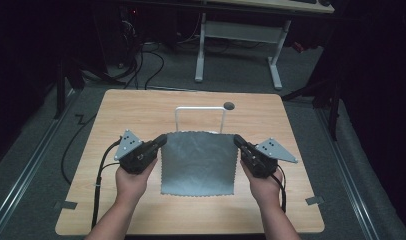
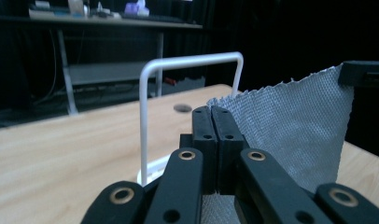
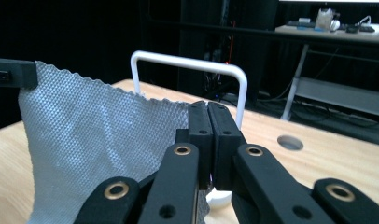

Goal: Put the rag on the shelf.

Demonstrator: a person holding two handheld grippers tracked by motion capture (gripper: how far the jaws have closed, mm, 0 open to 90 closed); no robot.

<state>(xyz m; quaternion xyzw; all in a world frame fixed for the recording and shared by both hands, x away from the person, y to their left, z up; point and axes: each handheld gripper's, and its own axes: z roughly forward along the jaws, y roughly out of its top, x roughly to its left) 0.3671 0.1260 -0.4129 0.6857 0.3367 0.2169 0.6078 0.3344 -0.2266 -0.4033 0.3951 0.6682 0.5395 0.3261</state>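
Both forearms enter from the bottom of the high view, bare and angled slightly inward, each hand wrapped around the body of a claw. The left claw [image 1: 164,139] points forward and toward the right one, its 2 black jaws pressed tightly together. The right claw [image 1: 237,139] mirrors it, aimed forward and toward the left, jaws likewise pressed together. The 2 claws sit level with each other, well apart, raised above the tabletop [image 1: 131,107]. A grey three-cornered plate tops each, and a cable trails back past each wrist.

High view overhead, facing forward; gripper views low, close; all share rack [image 1: 200,119], seemingly
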